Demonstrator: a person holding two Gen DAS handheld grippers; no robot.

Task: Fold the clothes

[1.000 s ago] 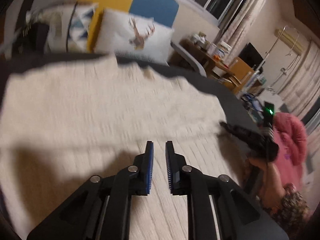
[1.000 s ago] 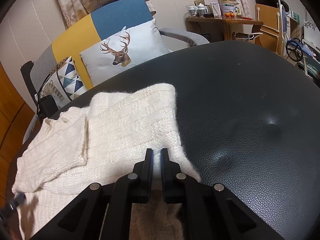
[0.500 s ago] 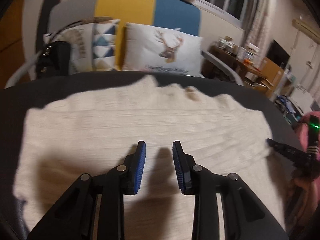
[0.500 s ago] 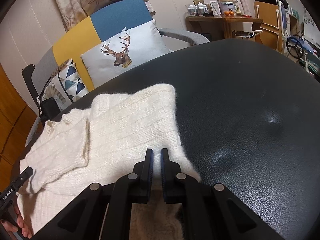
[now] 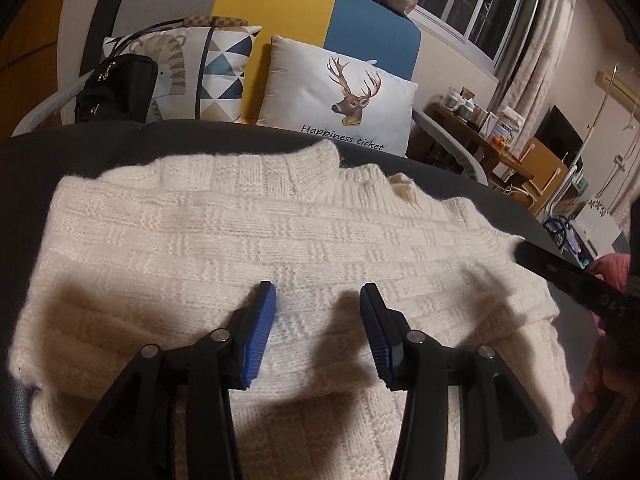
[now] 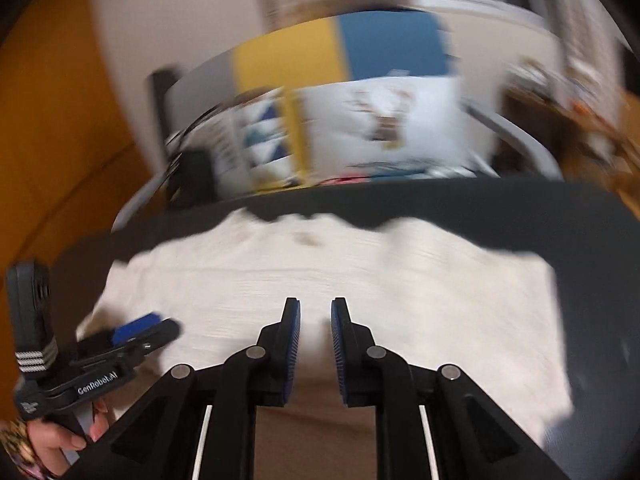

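A cream knitted sweater (image 5: 256,248) lies spread flat on the dark leather-like surface (image 5: 80,148), folded into a broad rectangle with its ribbed collar at the far edge, toward the sofa. The sweater serves as the landmark here.

The left tongs (image 5: 318,316) hover above the near middle of the sweater. Their jaws are opening and stand at a moderate gap, the blue pads (image 5: 262,336) clear of the knit, with nothing pinched between them; their shadow falls on the wool below.

The right tongs (image 6: 316,320) are over the near edge of the sweater, seen in a heavily blurred view. Their jaws are opening too, with a narrow gap, and no cloth is caught between them. In the left wrist view, one black finger of the right tongs pokes in just beyond the sweater's right edge.

In the right wrist view, the left tongs sit at the sweater's left side, with a hand (image 6: 60,440) gripping the handle.

Beyond the sweater's far edge stands a sofa (image 5: 276,4) with yellow and blue back panels, a deer-print pillow (image 5: 340,96), a triangle-patterned pillow (image 5: 224,72) and a black bag (image 5: 116,92).
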